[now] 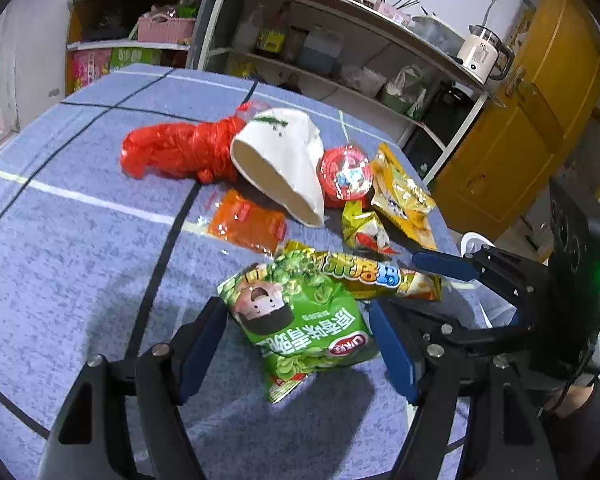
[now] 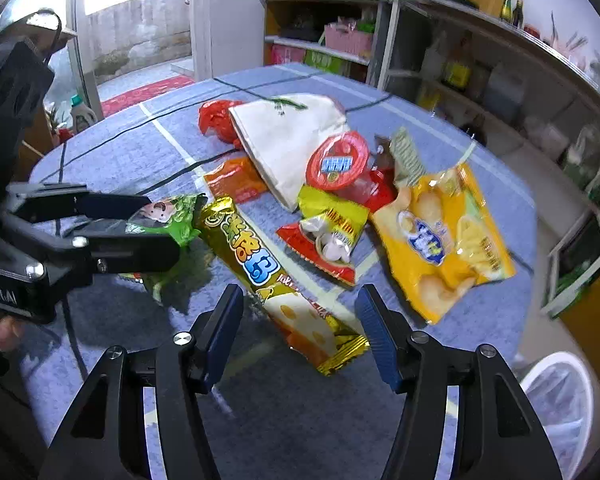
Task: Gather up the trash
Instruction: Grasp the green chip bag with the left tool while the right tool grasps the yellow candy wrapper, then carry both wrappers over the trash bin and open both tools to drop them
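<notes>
A pile of trash is spread over the blue tablecloth (image 1: 80, 240). The picking-up step is judged to be in hand, with two wrappers lined up at once.

In the left wrist view the left gripper (image 1: 296, 344) is seen at the lower middle of the frame, jaws spread wide, with the green snack bag (image 1: 300, 320) lying between the blue pads; no pad is seen pressing on it. In the right wrist view the right gripper (image 2: 300, 340) sits at the lower middle, jaws also apart, and the near end of the long gold wrapper (image 2: 268, 276) lies between the fingers, seemingly untouched.

Further up the frame the remaining litter is found: a yellow chip bag (image 2: 444, 240) at the right, a small red-and-yellow packet (image 2: 328, 240), a red cup lid (image 2: 338, 162), a white paper bag (image 2: 288, 140), an orange sachet (image 2: 236, 180) and a crumpled red plastic bag (image 2: 216, 120). A white bin (image 2: 560, 396) shows at the lower right, off the table.

Next, each gripper would need to be lowered slightly and closed on its thin, slippery wrapper.
</notes>
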`<control>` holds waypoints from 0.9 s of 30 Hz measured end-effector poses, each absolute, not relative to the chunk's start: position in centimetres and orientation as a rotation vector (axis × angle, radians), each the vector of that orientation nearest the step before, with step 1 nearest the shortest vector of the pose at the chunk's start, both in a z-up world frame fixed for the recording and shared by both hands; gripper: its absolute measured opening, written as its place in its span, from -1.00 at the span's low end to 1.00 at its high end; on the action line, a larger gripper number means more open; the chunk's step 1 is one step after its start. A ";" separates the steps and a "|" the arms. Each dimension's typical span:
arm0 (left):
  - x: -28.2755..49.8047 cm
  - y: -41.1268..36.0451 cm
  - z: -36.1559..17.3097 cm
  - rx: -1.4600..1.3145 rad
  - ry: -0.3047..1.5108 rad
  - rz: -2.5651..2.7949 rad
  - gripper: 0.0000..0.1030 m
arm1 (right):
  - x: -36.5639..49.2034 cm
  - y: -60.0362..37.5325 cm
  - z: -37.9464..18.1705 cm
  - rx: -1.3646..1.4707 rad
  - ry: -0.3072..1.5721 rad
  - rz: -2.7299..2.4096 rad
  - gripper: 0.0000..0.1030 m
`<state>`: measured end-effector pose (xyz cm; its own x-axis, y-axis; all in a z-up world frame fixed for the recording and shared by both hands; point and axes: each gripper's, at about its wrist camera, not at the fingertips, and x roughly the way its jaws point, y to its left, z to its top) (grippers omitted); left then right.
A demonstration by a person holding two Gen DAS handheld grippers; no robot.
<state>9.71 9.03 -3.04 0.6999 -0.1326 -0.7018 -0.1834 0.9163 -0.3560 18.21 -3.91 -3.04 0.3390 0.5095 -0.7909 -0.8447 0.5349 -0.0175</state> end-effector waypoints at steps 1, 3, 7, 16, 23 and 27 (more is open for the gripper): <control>9.9 9.1 -3.2 -0.426 0.808 0.026 0.47 | 18.5 -3.9 -3.1 -0.463 0.837 0.931 -0.13; 9.8 9.1 -3.3 -0.415 0.805 0.026 0.47 | 18.7 -4.1 -3.6 -0.459 0.872 0.923 -0.47; 9.7 8.9 -3.4 -0.389 0.804 0.030 0.46 | 18.3 -5.2 -3.7 -0.441 0.890 0.913 -0.73; 9.8 7.5 -3.5 -0.265 0.811 0.069 -0.26 | 17.1 -8.2 -2.6 -0.377 0.908 0.855 -0.82; 8.6 6.9 -2.8 -0.253 0.771 0.040 -0.42 | 15.5 -11.0 -1.2 -0.303 0.882 0.815 -0.82; 7.8 6.3 -1.8 -0.243 0.736 0.028 -0.43 | 14.8 -13.0 -0.5 -0.245 0.870 0.787 -0.82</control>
